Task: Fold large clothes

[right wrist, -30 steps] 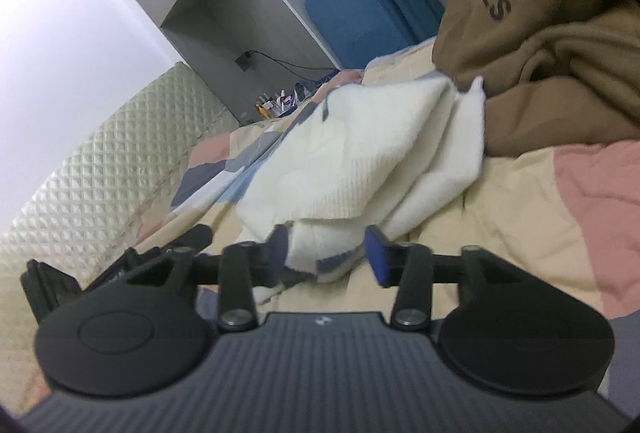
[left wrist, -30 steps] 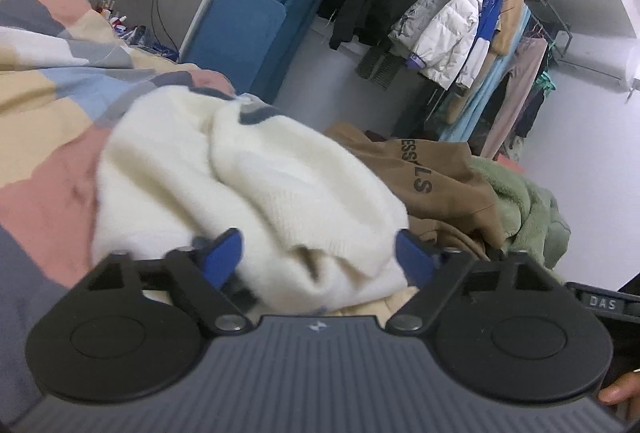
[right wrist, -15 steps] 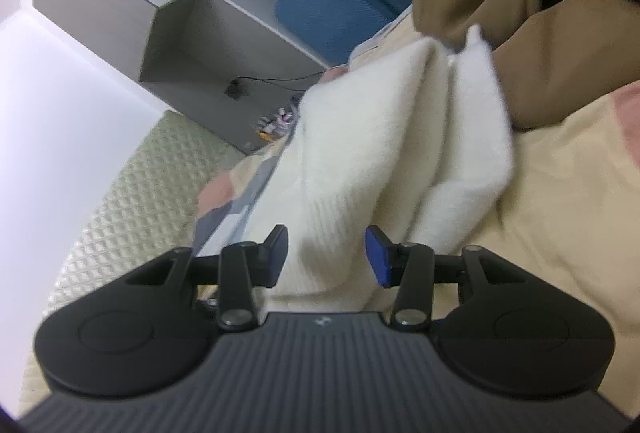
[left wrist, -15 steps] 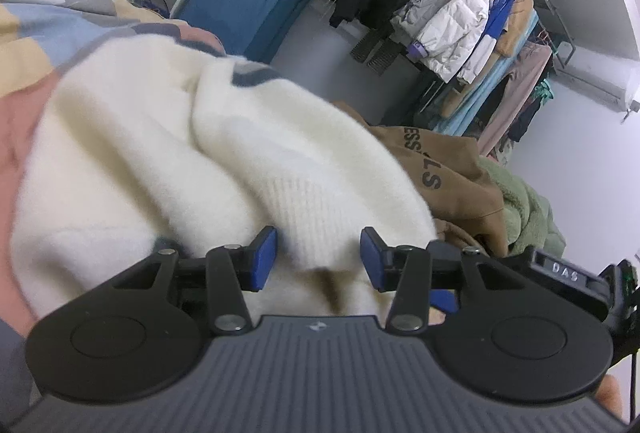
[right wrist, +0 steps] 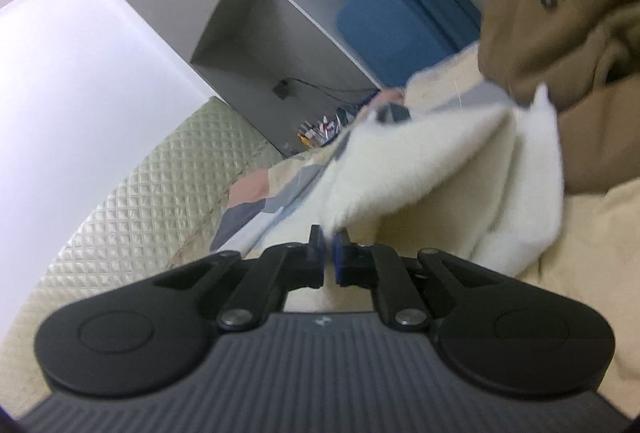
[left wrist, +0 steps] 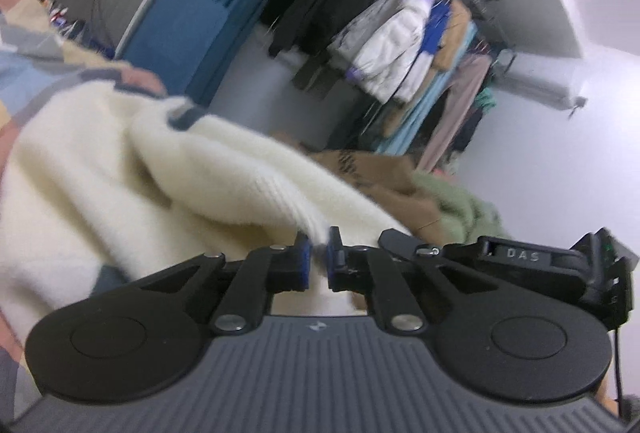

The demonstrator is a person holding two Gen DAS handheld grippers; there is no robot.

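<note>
Cream sweater pinched by both closed grippers; clothes rack only left view.

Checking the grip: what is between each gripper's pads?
White sweater fabric, pinched in the left gripper and right gripper, each in its own wrist view.

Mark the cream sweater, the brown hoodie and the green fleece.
cream sweater (left wrist: 168, 169): left wrist view, upper fold.
brown hoodie (right wrist: 560, 33): right wrist view, body below the lettering.
green fleece (left wrist: 464, 213): left wrist view, fluffy front.

Both hand-held grippers clamped shut
</note>
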